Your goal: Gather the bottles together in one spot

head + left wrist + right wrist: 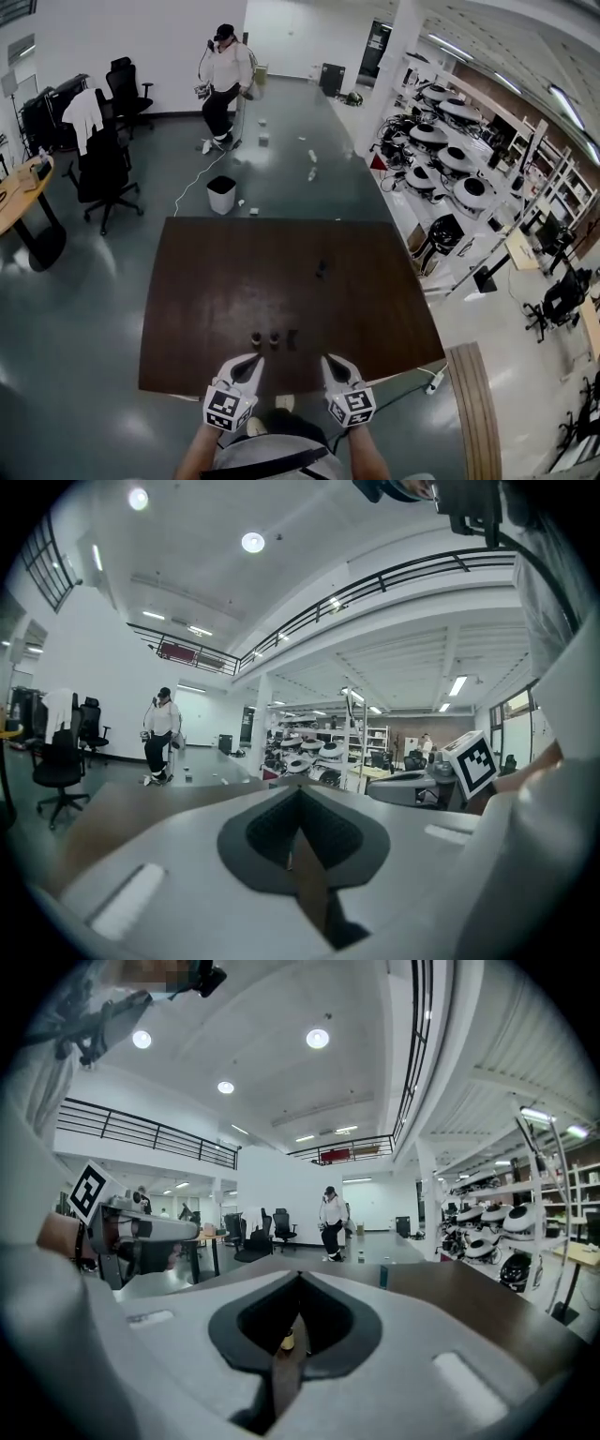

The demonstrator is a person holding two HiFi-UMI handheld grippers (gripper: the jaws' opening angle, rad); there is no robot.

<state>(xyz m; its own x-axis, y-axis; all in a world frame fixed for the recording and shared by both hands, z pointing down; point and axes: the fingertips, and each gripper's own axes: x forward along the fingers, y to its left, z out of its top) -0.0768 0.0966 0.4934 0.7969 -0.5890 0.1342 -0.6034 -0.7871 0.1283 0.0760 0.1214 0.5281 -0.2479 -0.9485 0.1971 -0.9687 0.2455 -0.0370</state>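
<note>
Held over the near edge of the brown table (pixel 216 281): left gripper (pixel 254 360) and right gripper (pixel 330 361), side by side. Both with jaws pressed fully together, gripping nothing. Just ahead of the tips, a row of three small bottles (pixel 275 339), close together near the table's front edge. Farther out, toward the middle, one more bottle (pixel 322 267), standing alone, well apart from the row.
</note>
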